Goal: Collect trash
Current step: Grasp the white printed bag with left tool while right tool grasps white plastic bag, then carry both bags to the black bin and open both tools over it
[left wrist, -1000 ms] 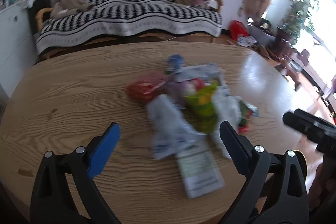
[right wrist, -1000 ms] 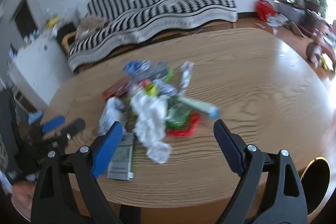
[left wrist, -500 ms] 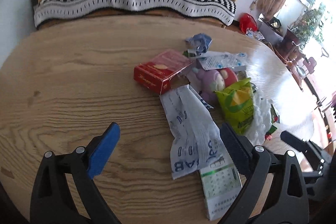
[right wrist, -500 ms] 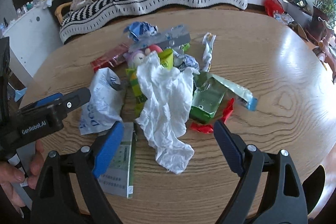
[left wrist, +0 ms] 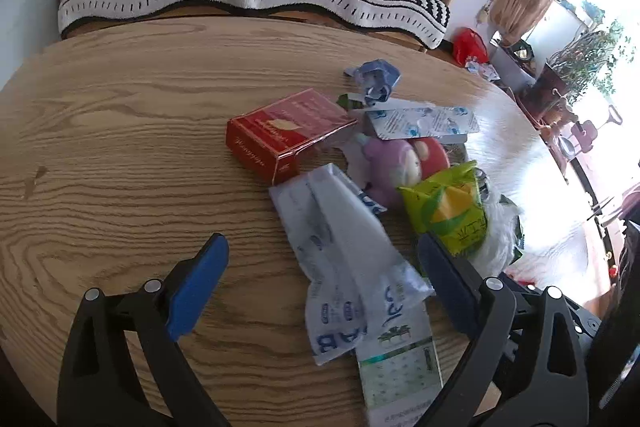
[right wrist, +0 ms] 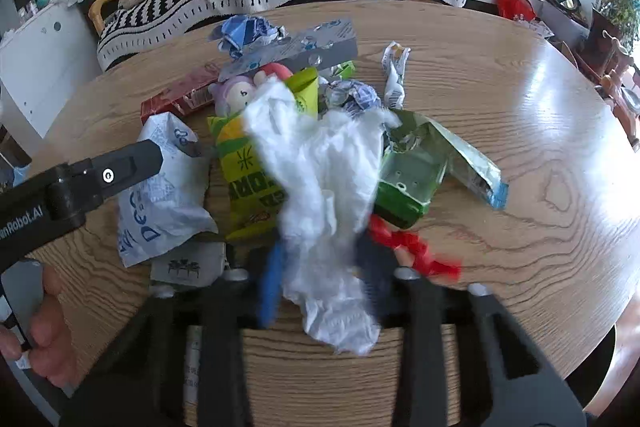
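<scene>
Big round table (right wrist: 500, 99), trash heaped mid-frame. White tissue (right wrist: 320, 167) in the middle of the right view, over the green bag (right wrist: 248, 171). Right tool (right wrist: 320, 283), wide a moment ago, now closing on the tissue's lower end: first grab likely starting. Left tool (left wrist: 320, 279) spread wide, hanging over a white wrapper (left wrist: 344, 259), holding nothing.

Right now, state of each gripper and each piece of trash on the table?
right gripper: jaws closing, white crumpled tissue between them
left gripper: open, straddling the white-blue plastic bag, not gripping
red box: closed, lying flat
green carton: crushed, on its side
yellow-green snack bag: crumpled
blue wrapper: balled up
</scene>
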`<state>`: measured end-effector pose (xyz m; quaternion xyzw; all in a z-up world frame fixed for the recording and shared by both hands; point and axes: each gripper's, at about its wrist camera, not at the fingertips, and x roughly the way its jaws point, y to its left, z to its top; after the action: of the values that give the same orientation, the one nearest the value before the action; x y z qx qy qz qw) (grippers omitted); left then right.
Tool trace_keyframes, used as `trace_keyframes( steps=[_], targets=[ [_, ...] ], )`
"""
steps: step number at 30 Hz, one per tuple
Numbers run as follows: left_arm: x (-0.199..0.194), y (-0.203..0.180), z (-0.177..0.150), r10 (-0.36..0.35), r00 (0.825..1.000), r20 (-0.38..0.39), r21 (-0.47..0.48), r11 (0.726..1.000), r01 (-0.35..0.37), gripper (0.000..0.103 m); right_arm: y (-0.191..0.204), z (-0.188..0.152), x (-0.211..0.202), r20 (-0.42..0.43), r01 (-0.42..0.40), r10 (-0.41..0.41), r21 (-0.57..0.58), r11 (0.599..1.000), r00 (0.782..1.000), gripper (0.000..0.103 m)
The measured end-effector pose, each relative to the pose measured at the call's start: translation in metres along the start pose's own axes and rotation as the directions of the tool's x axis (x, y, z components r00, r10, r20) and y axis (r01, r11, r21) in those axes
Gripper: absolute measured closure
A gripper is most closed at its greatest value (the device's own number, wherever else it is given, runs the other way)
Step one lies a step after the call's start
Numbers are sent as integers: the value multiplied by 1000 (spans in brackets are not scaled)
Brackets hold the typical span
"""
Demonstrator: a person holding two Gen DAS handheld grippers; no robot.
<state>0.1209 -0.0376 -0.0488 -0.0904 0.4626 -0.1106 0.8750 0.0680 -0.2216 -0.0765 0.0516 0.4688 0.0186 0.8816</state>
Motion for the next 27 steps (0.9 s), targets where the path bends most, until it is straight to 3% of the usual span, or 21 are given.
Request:
trace_keyframes(
  steps=[2, 14, 15, 17, 18, 19, 22, 27],
  targets=[
    [0, -3, 0, 9, 1000, 4, 5, 1000, -9, 10, 0, 1, -6, 13, -2, 2, -3, 1000, 1000, 80],
    [7, -12, -5, 68, 998, 5, 17, 998, -68, 11, -17, -7, -52, 75, -21, 20, 1, 1000, 997, 80],
    [8, -13, -6, 74, 997, 3, 24, 997, -74, 14, -22, -8, -56, 81, -21, 20, 5, 1000, 996, 80],
    [9, -14, -6, 81, 997, 0, 30, 996, -81, 32, -27, -10, -63, 91, -17, 16, 10, 1000, 996, 80],
    [8, -14, -6, 78, 997, -6, 28, 997, -78, 54, -32, -12, -68, 95, -16, 15, 13, 1000, 995, 80],
    [6, -16, -6, 79, 997, -9, 28, 996, -79, 68, -36, -13, -71, 96, -15, 14, 15, 1000, 995, 80],
    [-7, -20, -4, 114, 993, 24, 41, 993, -114, 75, -48, -17, -81, 105, -10, 7, 30, 1000, 995, 80],
    [-28, -24, 0, 109, 992, 58, 17, 994, -111, 76, -73, -22, -100, 124, -4, -4, 61, 998, 992, 80]
  ],
)
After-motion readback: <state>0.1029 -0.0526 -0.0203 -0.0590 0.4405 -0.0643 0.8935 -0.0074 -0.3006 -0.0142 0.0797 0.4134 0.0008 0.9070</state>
